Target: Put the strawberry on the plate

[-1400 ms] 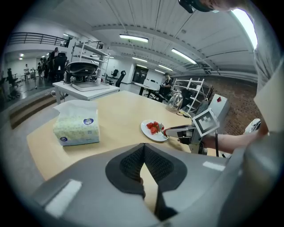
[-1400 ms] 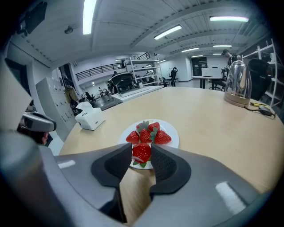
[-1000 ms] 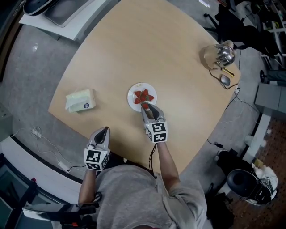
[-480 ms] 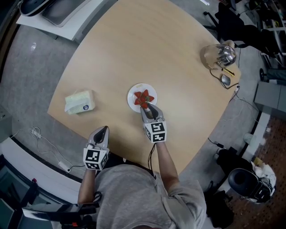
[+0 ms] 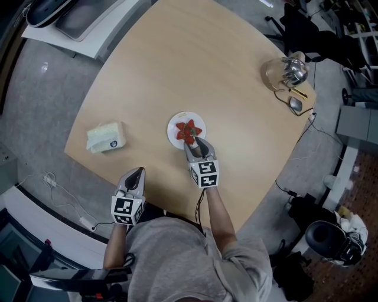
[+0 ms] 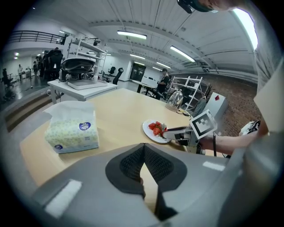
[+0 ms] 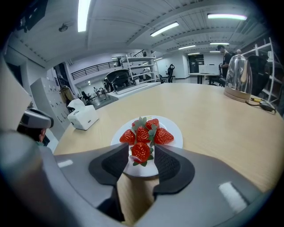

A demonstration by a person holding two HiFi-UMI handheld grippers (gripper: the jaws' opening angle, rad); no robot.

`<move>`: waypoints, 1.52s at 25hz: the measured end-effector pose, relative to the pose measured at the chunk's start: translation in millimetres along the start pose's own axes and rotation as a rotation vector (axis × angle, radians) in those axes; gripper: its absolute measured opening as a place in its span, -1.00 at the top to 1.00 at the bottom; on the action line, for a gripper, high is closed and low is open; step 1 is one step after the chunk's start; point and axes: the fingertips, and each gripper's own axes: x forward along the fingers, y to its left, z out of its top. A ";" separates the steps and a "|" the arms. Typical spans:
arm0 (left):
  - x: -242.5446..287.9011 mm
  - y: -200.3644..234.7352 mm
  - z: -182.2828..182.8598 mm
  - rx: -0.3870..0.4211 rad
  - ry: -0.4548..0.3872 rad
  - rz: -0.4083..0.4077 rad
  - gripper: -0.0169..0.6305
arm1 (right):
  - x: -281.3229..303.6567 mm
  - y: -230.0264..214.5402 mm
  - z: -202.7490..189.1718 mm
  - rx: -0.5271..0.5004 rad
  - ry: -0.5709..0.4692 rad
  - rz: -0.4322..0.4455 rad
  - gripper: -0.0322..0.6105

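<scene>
A small white plate (image 5: 176,121) on the round wooden table holds a pile of red strawberries (image 5: 188,130). My right gripper (image 5: 193,140) reaches over the plate's near rim. In the right gripper view one strawberry (image 7: 141,151) rests on the plate (image 7: 176,133) between the jaws, just in front of the pile (image 7: 150,129). The jaws are opening, and a thin gap shows on each side of the berry. My left gripper (image 5: 137,171) hovers at the table's near edge, shut and holding nothing (image 6: 143,153).
A pack of tissues (image 5: 106,135) lies left of the plate. A glass kettle (image 5: 288,72) and small items (image 5: 297,105) sit at the far right edge. A side table with a tray (image 5: 82,17) stands at the upper left. Bare wood surrounds the plate.
My right gripper has edged slightly further over the plate's near rim. The left gripper has stayed in place.
</scene>
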 end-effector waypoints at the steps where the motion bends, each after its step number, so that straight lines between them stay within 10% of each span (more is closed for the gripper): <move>1: -0.5 -0.9 0.2 0.002 -0.003 0.000 0.89 | -0.9 -0.4 0.8 0.002 -0.004 0.000 0.31; 38: -55.6 -103.1 14.0 0.148 -0.202 -0.090 0.89 | -168.7 6.8 31.0 -0.058 -0.281 -0.116 0.88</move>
